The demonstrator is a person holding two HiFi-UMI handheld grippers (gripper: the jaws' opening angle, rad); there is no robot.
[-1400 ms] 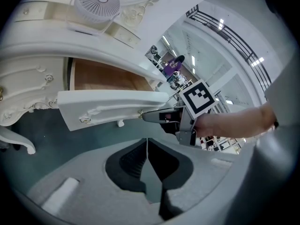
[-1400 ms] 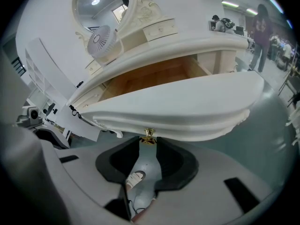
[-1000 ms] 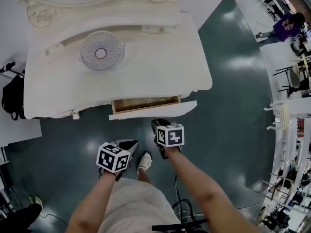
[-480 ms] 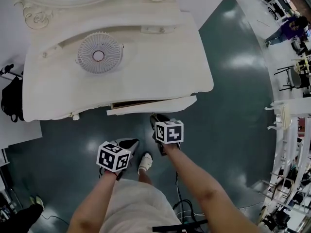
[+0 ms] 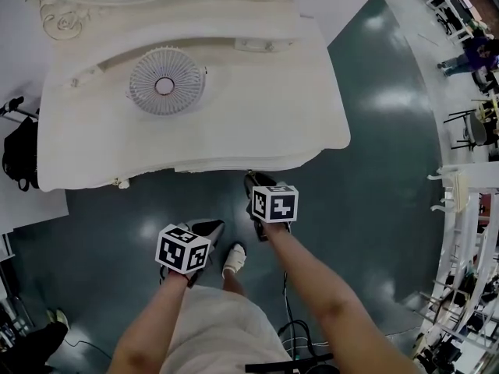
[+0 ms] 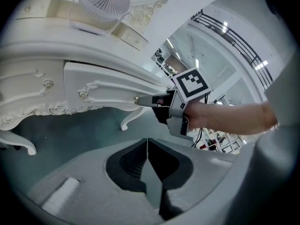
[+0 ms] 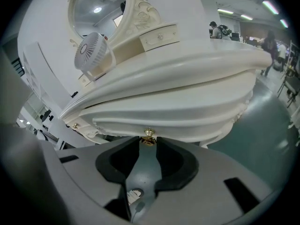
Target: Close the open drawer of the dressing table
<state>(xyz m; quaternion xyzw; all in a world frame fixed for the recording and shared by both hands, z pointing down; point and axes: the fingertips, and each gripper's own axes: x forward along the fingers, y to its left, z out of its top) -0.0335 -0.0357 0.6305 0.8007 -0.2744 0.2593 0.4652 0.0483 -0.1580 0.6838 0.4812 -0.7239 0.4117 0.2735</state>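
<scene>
- Looking down in the head view, the cream-white carved dressing table's worktop (image 5: pixel 257 123) carries a round white desk fan (image 5: pixel 164 82). The right hand-held gripper (image 5: pixel 259 182) noses against its front edge, and the left hand-held gripper (image 5: pixel 207 231) hangs further back.
- Left gripper view: its jaws are clenched together on nothing. The cream scroll-carved drawer front (image 6: pixel 103 86) sits pushed in under the worktop.
- Right gripper view: the drawer's small gold knob (image 7: pixel 149 133) sits between the jaw tips, which seem to pinch it.

Going off the dressing table (image 5: pixel 257 119): fan (image 5: pixel 165 82) on top, back left; drawer (image 7: pixel 164 121) in under the front edge; your right gripper (image 7: pixel 148 140) on its knob (image 7: pixel 149 133), left gripper (image 6: pixel 147 139) further out front
</scene>
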